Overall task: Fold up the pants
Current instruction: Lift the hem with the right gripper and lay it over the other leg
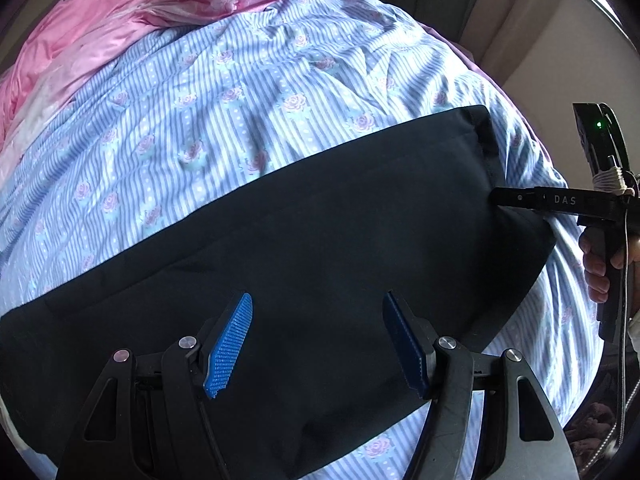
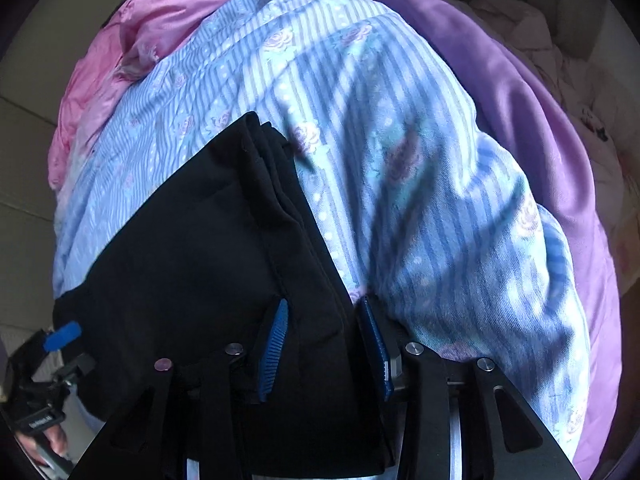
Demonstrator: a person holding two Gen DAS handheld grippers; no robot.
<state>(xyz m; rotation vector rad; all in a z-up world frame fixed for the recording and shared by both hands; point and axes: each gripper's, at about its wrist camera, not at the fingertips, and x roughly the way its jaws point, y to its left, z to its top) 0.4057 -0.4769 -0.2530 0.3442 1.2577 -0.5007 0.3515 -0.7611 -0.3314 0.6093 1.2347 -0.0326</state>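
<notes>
Pants, black, lie across my striped bed cover; my left gripper hovers open above them, my right gripper straddles their edge, pinch unclear.

a bed covered by a blue-and-white striped sheet with small pink roses carries everything; the sheet is wrinkled and rumpled. black pants lie flat on it, folded into a long band that runs along the near edge, their stacked ends lying toward the right edge. a crumpled pink quilt sits heaped at the far left corner. a purple cloth lies along the right edge, beside the striped sheet.
</notes>
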